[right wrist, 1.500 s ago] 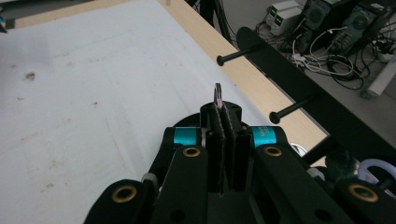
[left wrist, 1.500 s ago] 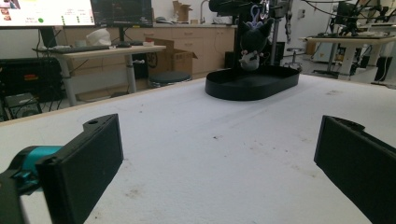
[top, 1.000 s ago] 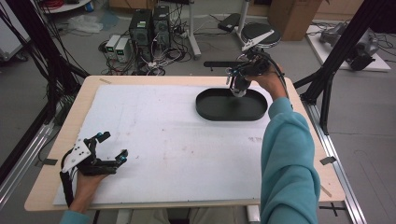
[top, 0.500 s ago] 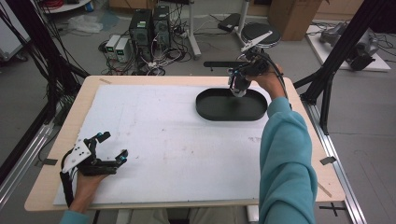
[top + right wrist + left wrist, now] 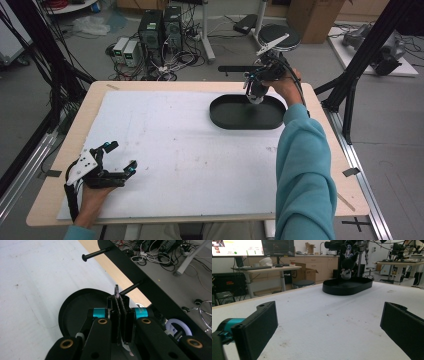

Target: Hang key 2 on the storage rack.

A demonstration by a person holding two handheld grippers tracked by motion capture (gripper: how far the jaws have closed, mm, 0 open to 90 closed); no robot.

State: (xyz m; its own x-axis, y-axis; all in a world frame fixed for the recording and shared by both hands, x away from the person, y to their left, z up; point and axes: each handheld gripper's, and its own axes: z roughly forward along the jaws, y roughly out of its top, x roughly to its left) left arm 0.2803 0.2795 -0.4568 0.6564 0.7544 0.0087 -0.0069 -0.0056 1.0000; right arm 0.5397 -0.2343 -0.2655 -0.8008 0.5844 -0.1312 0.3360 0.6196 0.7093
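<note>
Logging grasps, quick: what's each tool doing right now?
Left tool: open, empty, low over the table.
Right tool: shut on a plush toy's ring, toy hanging over the black tray.

No readable text, label, brand or number anywhere. Bright wall screen (image 5: 238, 247), far behind black oval tray (image 5: 348, 287) in left gripper view: rows of small characters and green dot, too small to read. Brown cardboard boxes (image 5: 308, 273) beyond same tray: no print legible.
</note>
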